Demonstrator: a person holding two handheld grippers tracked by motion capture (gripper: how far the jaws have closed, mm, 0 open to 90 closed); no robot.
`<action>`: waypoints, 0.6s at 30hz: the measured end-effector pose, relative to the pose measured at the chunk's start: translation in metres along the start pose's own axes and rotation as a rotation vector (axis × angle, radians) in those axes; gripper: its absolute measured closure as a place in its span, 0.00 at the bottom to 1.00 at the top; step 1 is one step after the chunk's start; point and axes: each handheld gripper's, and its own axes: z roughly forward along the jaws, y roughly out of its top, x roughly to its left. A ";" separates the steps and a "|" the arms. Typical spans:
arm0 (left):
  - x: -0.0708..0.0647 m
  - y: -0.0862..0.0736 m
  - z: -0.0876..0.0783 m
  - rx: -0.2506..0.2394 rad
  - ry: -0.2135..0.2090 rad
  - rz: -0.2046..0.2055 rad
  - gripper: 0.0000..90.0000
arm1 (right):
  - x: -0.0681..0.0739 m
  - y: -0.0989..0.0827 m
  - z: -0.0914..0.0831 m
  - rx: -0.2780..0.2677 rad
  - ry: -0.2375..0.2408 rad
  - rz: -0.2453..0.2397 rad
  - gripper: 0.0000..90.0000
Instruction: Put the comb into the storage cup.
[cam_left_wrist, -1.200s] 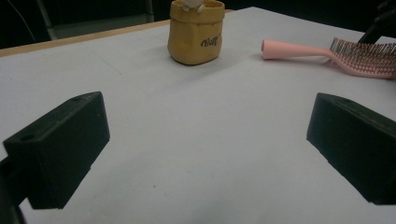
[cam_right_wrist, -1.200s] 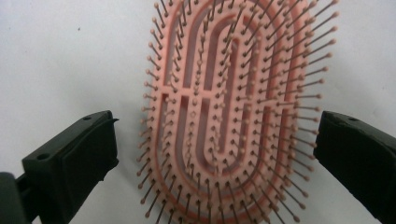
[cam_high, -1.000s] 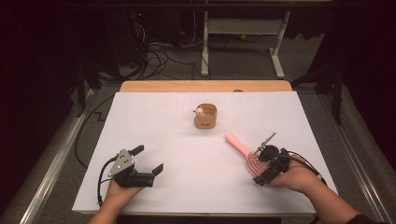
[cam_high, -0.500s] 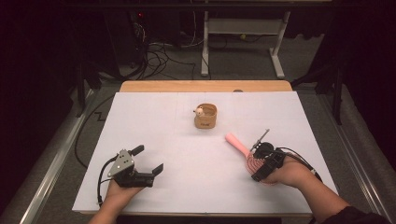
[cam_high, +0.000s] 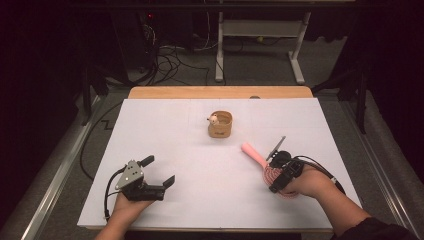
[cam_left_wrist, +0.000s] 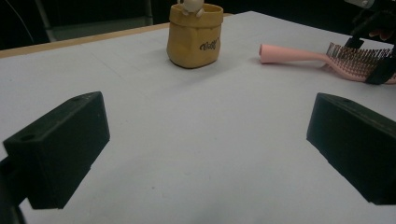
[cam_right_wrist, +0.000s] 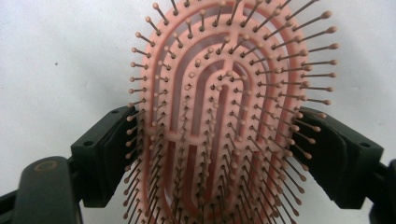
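A pink hairbrush (cam_high: 253, 153) lies bristles up on the white table at the right, its handle pointing toward the far left. My right gripper (cam_high: 278, 178) sits over its head; in the right gripper view the oval head (cam_right_wrist: 215, 93) fills the gap of the gripper (cam_right_wrist: 215, 154), and both pads press against its sides. Those jaws have just been closing with the brush head between them. My left gripper (cam_high: 159, 170) rests at the near left, jaws wide apart, nothing between them (cam_left_wrist: 205, 149). From there the brush (cam_left_wrist: 322, 58) shows at the far right.
A small tan pouch (cam_high: 220, 124) with a little figure peeking out stands upright at the table's middle back, also seen ahead of the left gripper as the pouch (cam_left_wrist: 194, 35). A wooden strip (cam_high: 220, 92) edges the far side. Cables and table legs lie on the floor beyond.
The right hand has shifted slightly left over the brush head and its jaws have closed in on the head's sides. The left hand and the pouch have not moved.
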 end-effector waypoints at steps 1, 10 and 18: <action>0.000 0.000 0.000 0.000 0.000 0.000 0.00 | 0.000 0.000 0.000 0.000 0.000 0.000 0.20; 0.000 0.000 0.000 0.001 0.001 -0.001 0.00 | 0.000 0.008 0.002 0.065 -0.006 -0.003 0.19; -0.001 0.000 0.000 0.003 0.000 0.002 0.00 | -0.001 0.012 0.003 0.088 0.001 -0.002 0.18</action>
